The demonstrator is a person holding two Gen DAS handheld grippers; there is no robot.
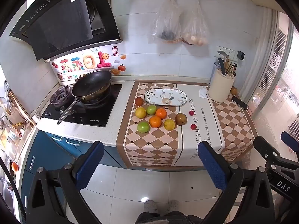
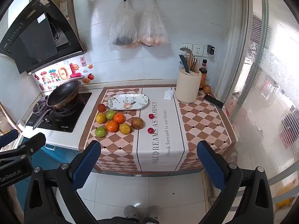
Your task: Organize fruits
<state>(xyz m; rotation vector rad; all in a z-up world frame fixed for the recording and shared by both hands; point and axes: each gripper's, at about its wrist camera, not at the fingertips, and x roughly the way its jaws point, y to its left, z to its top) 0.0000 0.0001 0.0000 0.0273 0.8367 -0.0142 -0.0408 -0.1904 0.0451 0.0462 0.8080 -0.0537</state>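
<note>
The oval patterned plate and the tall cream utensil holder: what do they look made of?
The oval patterned plate looks like glazed ceramic: a smooth white surface with printed leaves and a thin dark rim. The tall cream utensil holder has a matte, even finish with no shine; that could be plastic or unglazed ceramic, the pictures leave it open.

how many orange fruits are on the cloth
2. One orange sits in the back row of the cluster, right of a green fruit; the other orange lies in the front row's middle. None seem hidden.
</note>
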